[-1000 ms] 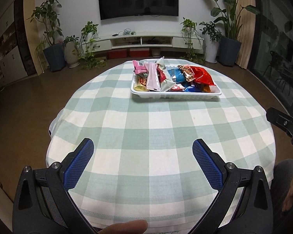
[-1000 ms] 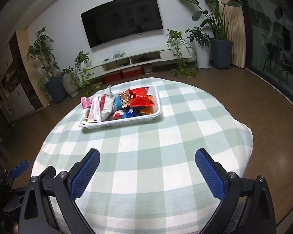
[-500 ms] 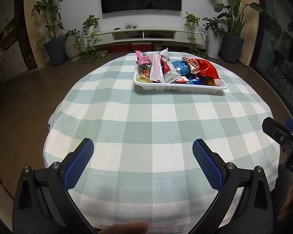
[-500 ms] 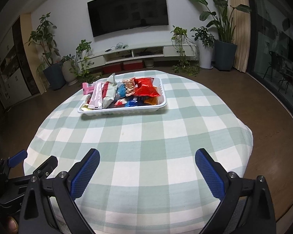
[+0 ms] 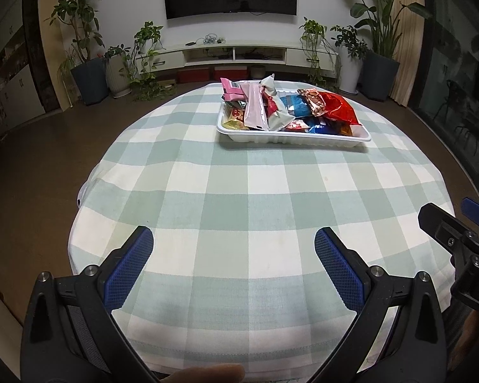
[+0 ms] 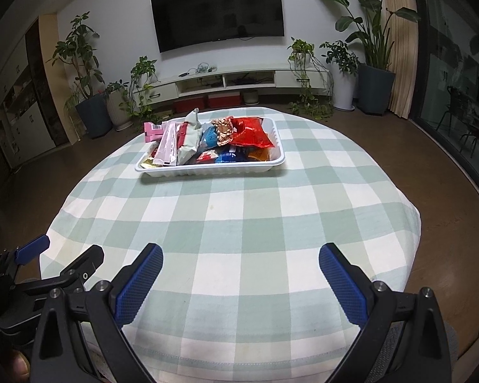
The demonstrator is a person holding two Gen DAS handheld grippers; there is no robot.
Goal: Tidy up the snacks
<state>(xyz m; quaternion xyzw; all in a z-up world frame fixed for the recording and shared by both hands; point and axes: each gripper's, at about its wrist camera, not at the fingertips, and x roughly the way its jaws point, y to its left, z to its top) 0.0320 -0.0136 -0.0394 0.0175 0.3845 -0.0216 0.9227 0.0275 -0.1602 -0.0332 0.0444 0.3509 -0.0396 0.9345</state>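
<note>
Snacks [image 5: 287, 108] sit heaped in the white tray [image 5: 290, 137] across the counter [image 5: 239, 191] — your left tongs [image 5: 233, 249] and right tongs [image 6: 239, 265] hang released and empty; reach in low, pinch one top packet only.

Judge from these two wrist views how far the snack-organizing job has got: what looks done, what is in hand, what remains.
Done: all visible snack packets sit heaped in the white tray on the checked tablecloth; none lie loose on it. In hand: nothing. The left hand-held gripper and right hand-held gripper are both open, well short of the tray. Left: perhaps tidying the jumbled pile, since the packets overlap untidily.
</note>
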